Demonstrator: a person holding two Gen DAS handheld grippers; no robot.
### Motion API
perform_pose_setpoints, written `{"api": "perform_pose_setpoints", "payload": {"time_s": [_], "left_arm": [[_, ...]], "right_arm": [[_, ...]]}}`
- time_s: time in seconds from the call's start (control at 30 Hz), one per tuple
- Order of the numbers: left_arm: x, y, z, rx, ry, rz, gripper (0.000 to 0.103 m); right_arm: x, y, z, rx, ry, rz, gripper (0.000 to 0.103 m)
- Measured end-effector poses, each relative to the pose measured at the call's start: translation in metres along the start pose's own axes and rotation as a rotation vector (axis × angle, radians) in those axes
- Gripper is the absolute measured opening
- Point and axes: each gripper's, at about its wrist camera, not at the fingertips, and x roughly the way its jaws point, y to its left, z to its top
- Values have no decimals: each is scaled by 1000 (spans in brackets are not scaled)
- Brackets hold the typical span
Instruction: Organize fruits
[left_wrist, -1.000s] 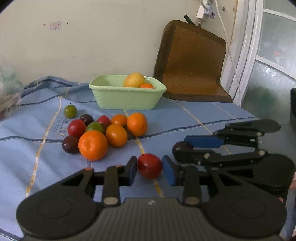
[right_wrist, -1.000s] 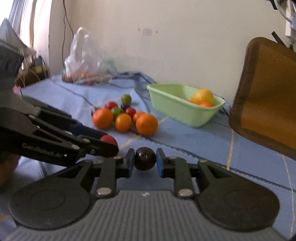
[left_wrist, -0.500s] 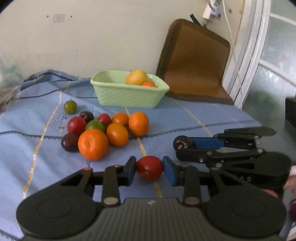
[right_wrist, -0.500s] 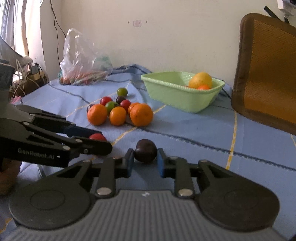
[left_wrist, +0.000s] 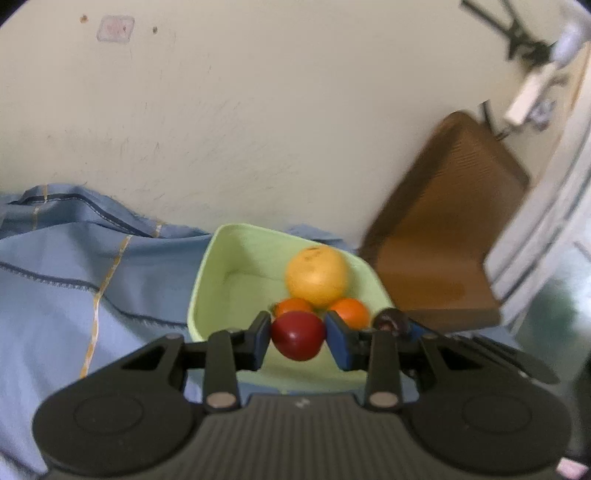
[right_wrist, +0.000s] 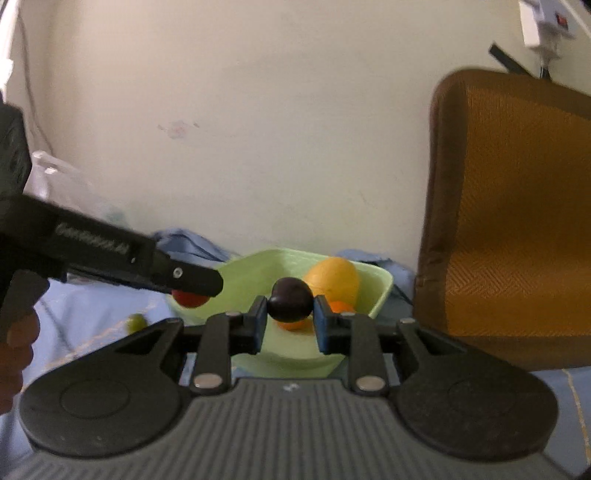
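Observation:
My left gripper (left_wrist: 298, 335) is shut on a red plum (left_wrist: 297, 335) and holds it over the near edge of the light green basin (left_wrist: 207, 280). The basin holds a yellow-orange fruit (left_wrist: 317, 277) and two small oranges (left_wrist: 349, 312). My right gripper (right_wrist: 289, 320) is shut on a dark purple plum (right_wrist: 289, 298), also held over the basin (right_wrist: 255, 266). In the right wrist view the left gripper (right_wrist: 192, 291) comes in from the left with the red plum (right_wrist: 188, 298). In the left wrist view the dark plum (left_wrist: 389, 320) shows at the right.
The basin sits on a blue striped cloth (left_wrist: 74, 280) near the wall. A brown mesh chair back (right_wrist: 513, 221) leans at the right. A small green fruit (right_wrist: 135, 322) lies on the cloth left of the basin. A clear plastic bag (right_wrist: 62, 184) sits far left.
Both grippers have lifted their plums off the cloth and carried them forward to above the green basin. The pile of loose fruit has dropped out of view.

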Motion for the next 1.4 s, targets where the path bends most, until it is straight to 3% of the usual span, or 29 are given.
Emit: {"api": "perform_pose_setpoints", "payload": {"time_s": [0.1,0.13,0.3,0.5,0.73,0.9,1.1,1.33,1.4], "left_arm": [[13,1,1,10,14,22,47],[13,0,0,15,13,25,49],[-3,2,-2,10,-8,21,50],[-83,25,-26,-55,-123,-5,50],[-140,48,-91,-76,-127,46,50],[-142,45,-117,-89,-93,12,52],[-123,40,-120,-121,-53,-42,58],[-110,32,-125,-92,-42,-12,57],[-109,28,-126,-71,-51,2,51]], "right_arm": [[5,-4,-5,13,4,-1,34],[5,-5,-6,10,-1,-6,43],[-1,-7,-6,36,-38,-3,45],[-22,-6,-3,66,-67,27,44],[-59,26,-16,55,-38,177,43],[-72,63,-37,-69,38,222,42],[-64,91,-51,-178,144,233,37],[-38,96,-50,-185,213,218,37],[-32,96,-51,-180,224,216,37]]}}
